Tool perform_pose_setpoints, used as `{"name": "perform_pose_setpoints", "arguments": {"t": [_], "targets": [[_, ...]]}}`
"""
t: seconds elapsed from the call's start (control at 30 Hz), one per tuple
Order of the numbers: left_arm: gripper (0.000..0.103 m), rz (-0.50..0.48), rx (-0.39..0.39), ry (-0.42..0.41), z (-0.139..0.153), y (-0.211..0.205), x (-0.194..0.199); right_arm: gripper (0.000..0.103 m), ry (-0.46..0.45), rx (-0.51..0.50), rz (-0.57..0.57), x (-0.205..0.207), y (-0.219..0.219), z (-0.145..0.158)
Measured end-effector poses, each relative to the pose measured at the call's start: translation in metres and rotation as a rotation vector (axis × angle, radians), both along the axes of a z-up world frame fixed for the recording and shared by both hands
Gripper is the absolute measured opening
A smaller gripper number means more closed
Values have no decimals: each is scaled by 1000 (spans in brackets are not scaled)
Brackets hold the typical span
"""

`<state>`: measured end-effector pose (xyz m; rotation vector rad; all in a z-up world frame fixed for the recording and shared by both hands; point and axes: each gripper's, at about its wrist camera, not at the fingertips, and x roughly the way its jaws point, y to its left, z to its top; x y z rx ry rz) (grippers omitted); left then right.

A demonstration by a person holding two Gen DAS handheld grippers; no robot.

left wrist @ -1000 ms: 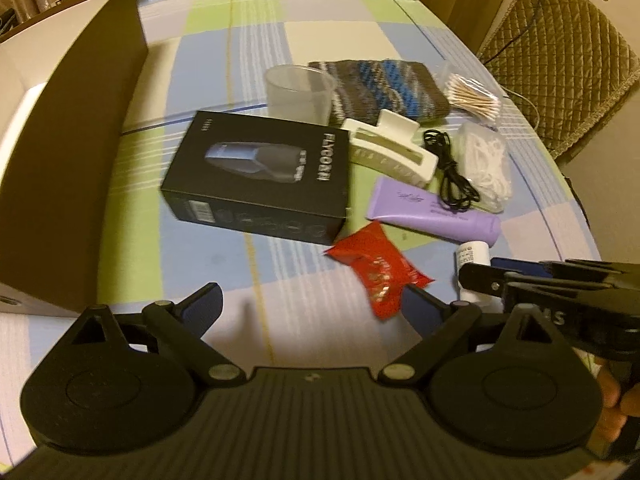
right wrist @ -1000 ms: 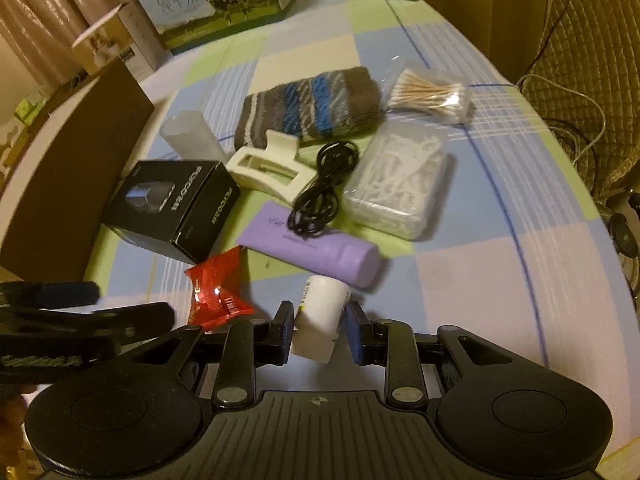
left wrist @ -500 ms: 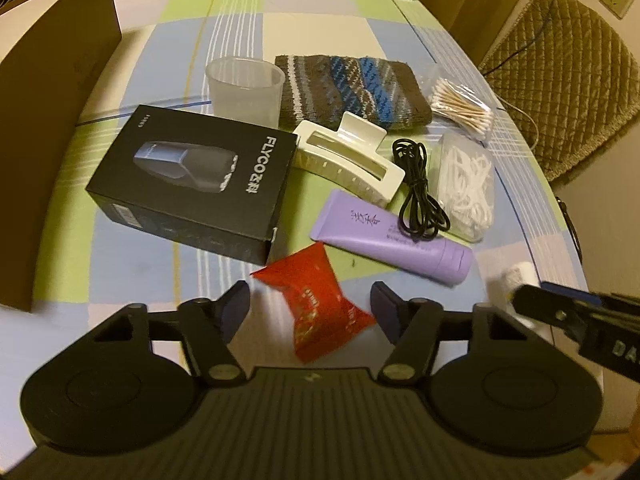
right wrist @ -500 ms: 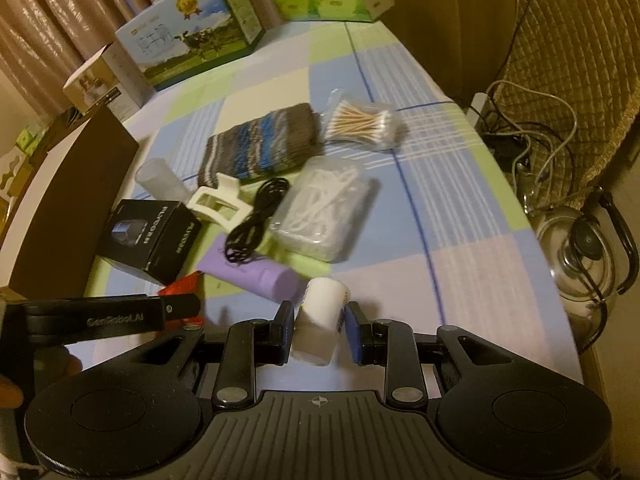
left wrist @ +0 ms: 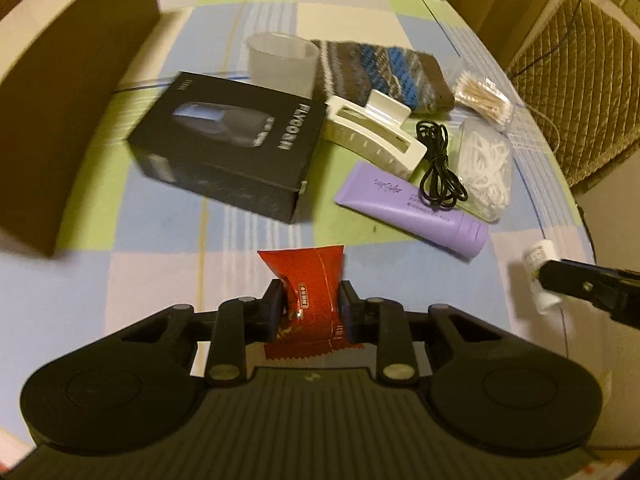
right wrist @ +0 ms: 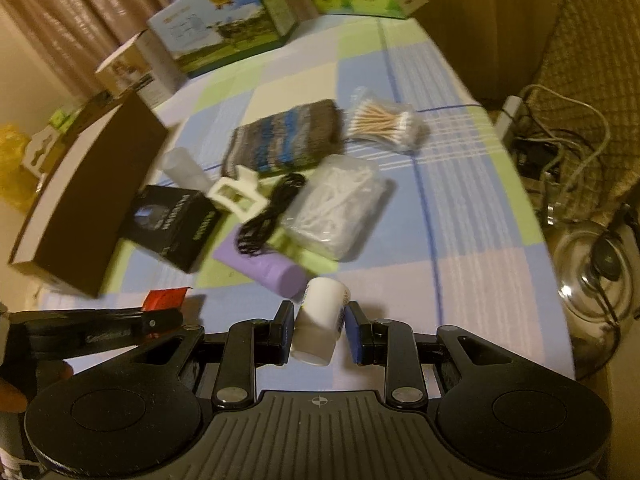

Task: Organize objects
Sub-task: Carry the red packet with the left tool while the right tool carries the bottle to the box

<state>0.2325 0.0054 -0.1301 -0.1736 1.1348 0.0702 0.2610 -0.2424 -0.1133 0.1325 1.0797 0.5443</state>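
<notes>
My left gripper [left wrist: 308,306] is shut on a red snack packet [left wrist: 310,294], held over the near part of the table; the packet also shows in the right wrist view [right wrist: 165,298]. My right gripper [right wrist: 318,330] is shut on a small white bottle [right wrist: 320,322], lifted off the cloth; the bottle also shows at the right of the left wrist view [left wrist: 541,276]. On the table lie a black box [left wrist: 236,152], a purple tube [left wrist: 412,208], a white hair claw [left wrist: 374,136], a black cable [left wrist: 438,174] and a clear cup [left wrist: 282,62].
A large brown cardboard box [left wrist: 68,116] stands on the left. A striped knit pouch [left wrist: 384,74], cotton swabs [left wrist: 486,98] and a bag of floss picks [left wrist: 486,164] lie further back. A kettle [right wrist: 596,276] stands beyond the table's right edge. Cartons [right wrist: 224,32] line the far end.
My left gripper closed on the red packet, which lay between its open fingers before. My right gripper, holding the white bottle, rose and drew back to the right.
</notes>
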Motion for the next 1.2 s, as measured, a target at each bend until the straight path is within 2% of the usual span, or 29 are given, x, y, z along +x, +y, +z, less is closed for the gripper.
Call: {"name": "perform_pose_setpoints", "arguments": {"t": [0.33, 0.5, 0.7, 0.87, 1.0, 1.2], "targets": [[24, 77, 3, -117, 68, 47, -39, 25, -70, 100, 139, -7, 46, 42], [24, 79, 15, -196, 102, 80, -48, 25, -104, 162, 204, -14, 94, 64], [24, 101, 44, -266, 134, 138, -57, 25, -129, 243, 298, -24, 174, 86], [24, 115, 82, -285, 146, 191, -56, 25, -154, 277, 352, -34, 244, 96], [24, 116, 111, -284, 145, 230, -49, 25, -171, 271, 377, -37, 297, 94], [24, 115, 126, -254, 133, 282, -34, 25, -162, 191, 389, -34, 364, 72]]}}
